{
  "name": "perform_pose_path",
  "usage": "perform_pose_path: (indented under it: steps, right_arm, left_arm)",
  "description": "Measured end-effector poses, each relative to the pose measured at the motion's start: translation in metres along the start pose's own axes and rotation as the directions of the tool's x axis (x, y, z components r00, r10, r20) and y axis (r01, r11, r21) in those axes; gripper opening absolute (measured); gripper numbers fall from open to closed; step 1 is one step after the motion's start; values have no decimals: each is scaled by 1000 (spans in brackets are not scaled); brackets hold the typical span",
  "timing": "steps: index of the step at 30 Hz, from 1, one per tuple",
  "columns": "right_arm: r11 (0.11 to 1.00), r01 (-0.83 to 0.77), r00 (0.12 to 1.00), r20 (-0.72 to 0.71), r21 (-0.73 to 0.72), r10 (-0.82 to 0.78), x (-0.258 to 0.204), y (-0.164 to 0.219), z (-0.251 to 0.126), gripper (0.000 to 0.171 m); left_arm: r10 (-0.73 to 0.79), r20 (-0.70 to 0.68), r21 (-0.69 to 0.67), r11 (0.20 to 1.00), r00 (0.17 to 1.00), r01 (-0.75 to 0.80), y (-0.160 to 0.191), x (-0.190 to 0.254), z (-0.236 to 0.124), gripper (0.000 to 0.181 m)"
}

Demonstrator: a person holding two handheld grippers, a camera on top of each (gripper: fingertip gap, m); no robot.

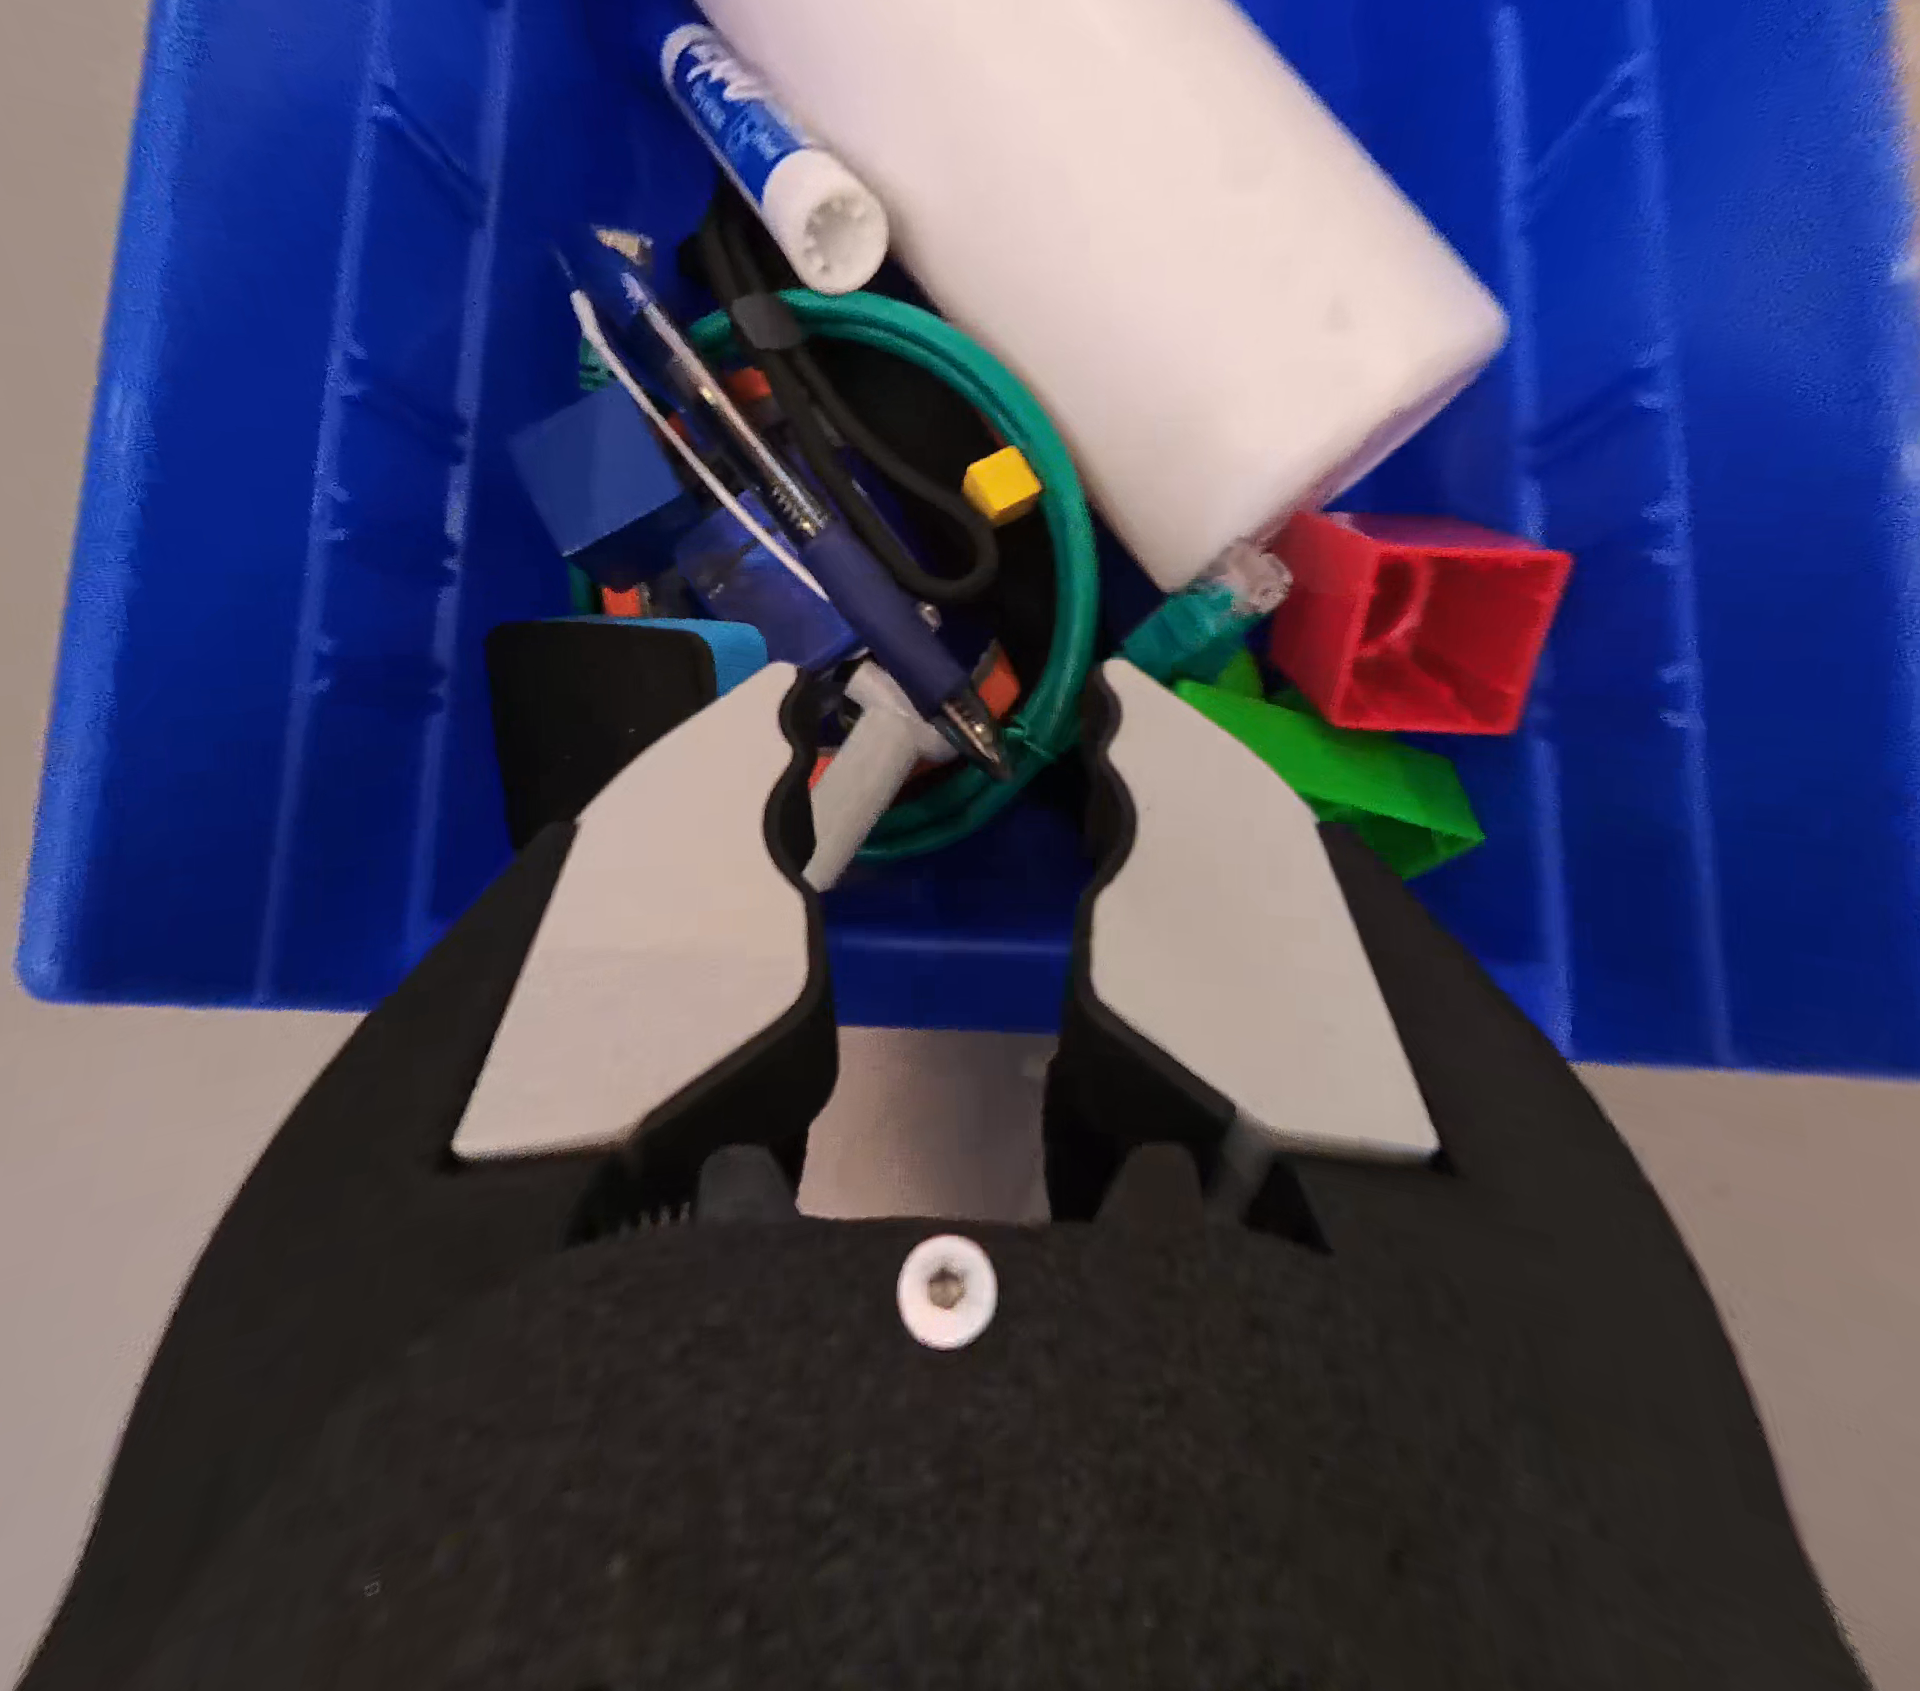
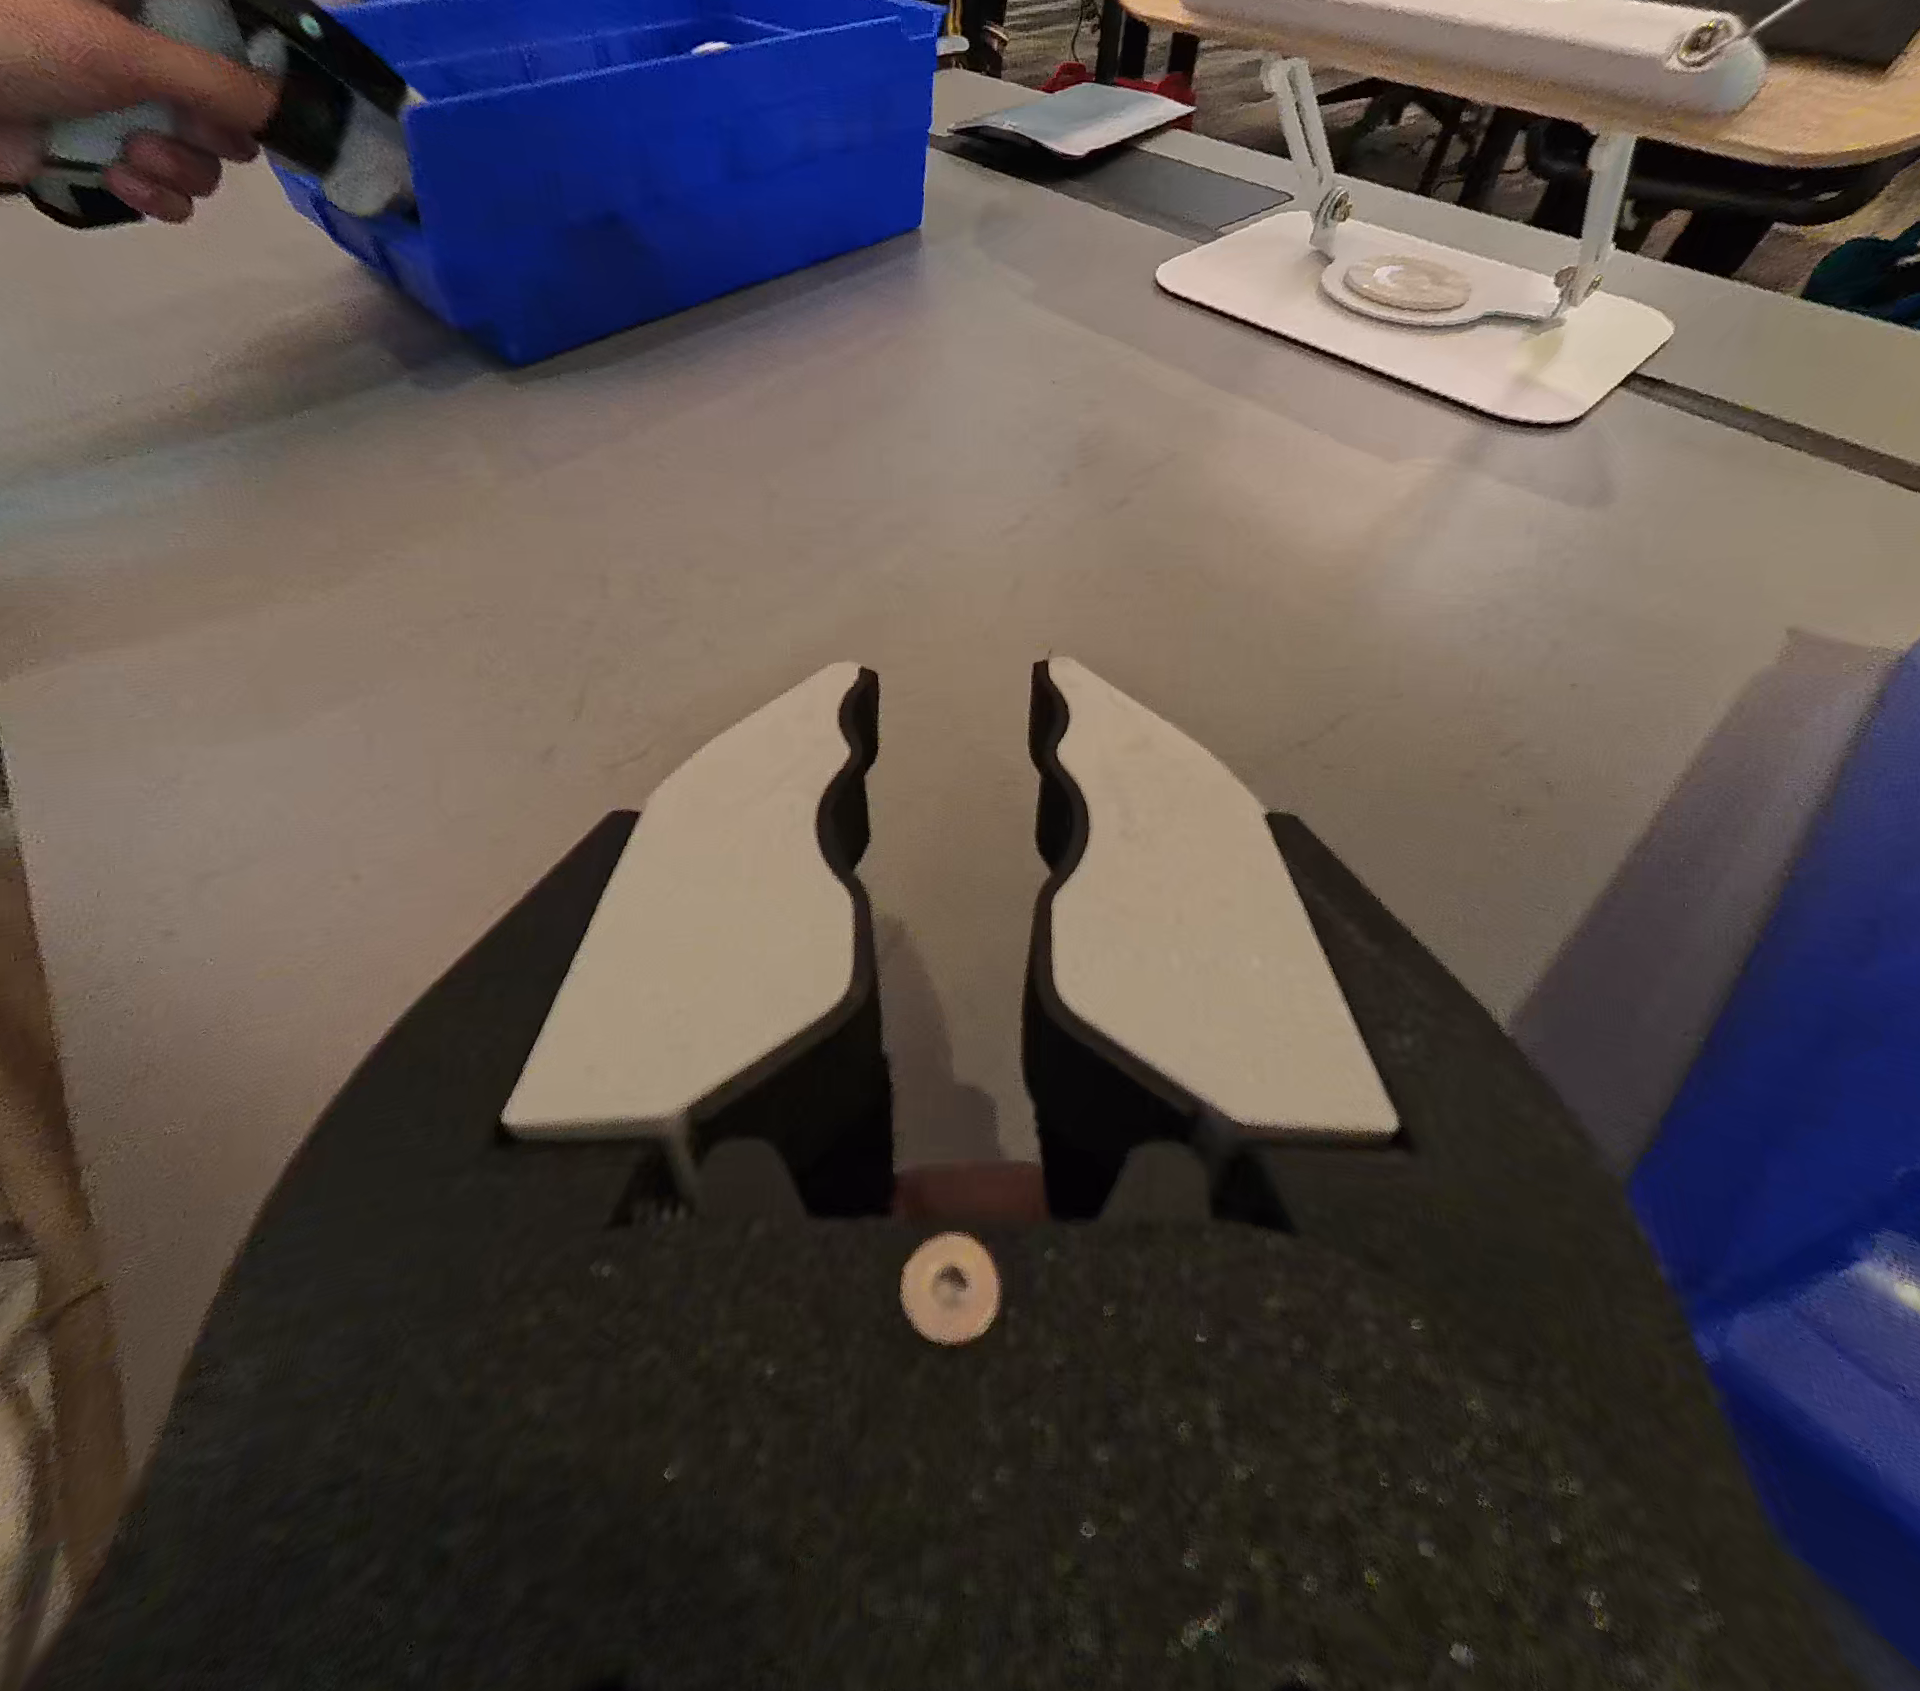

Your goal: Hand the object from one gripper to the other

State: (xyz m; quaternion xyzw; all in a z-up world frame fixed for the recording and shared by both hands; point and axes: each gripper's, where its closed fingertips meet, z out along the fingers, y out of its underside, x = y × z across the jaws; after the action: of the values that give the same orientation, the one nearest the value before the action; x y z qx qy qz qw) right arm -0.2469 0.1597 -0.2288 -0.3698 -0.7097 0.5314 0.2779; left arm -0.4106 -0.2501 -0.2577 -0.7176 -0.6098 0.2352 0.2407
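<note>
My left gripper (image 1: 945, 685) is open and empty, hovering over the near end of a blue bin (image 1: 260, 498). Below its fingertips lie a blue pen (image 1: 800, 519), a coiled green cable (image 1: 1049, 498) and a grey strip (image 1: 862, 779). A large white bottle (image 1: 1039, 166), a blue-and-white marker (image 1: 769, 155), a red open block (image 1: 1423, 623), a green piece (image 1: 1340, 768), a blue cube (image 1: 597, 467) and a small yellow cube (image 1: 1000, 484) also lie in the bin. My right gripper (image 2: 954, 680) is open and empty, low over the grey table (image 2: 935, 498).
In the right wrist view the blue bin (image 2: 665, 155) stands at the far left, with the left gripper (image 2: 312, 83) in a hand (image 2: 83, 72) at its edge. A white stand (image 2: 1434, 311) stands at the far right. Another blue bin's edge (image 2: 1808, 1122) is close at right. A person sits beyond the table. Between my left fingertips and the green piece (image 1: 1340, 768) there is roughly 4 cm. The red open block (image 1: 1423, 623) is about 7 cm from my left fingertips and 35 cm from my right. It turns up in the right wrist view (image 2: 600, 254) as well.
</note>
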Motion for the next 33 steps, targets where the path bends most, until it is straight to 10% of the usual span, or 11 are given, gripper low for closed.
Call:
perform_pose_path:
  steps: [10, 23, 33]
  right_arm:
    - [995, -94, 993, 70, 22, 92, -3, -3, -8, 28]
    - [999, 13, 1000, 5, 30, -13, -5, -3, -17, 26]
    - [982, -127, 907, 384, -142, 173, -67, -28, 38, 56]
  left_arm:
    - [13, 136, -26, 1000, 991, -10, 1, -18, 0, 12]
    - [108, 331, 191, 965, 937, -179, -13, -48, -39, 11]
    - [168, -165, 688, 726, 972, -9, -56, 89, -105, 11]
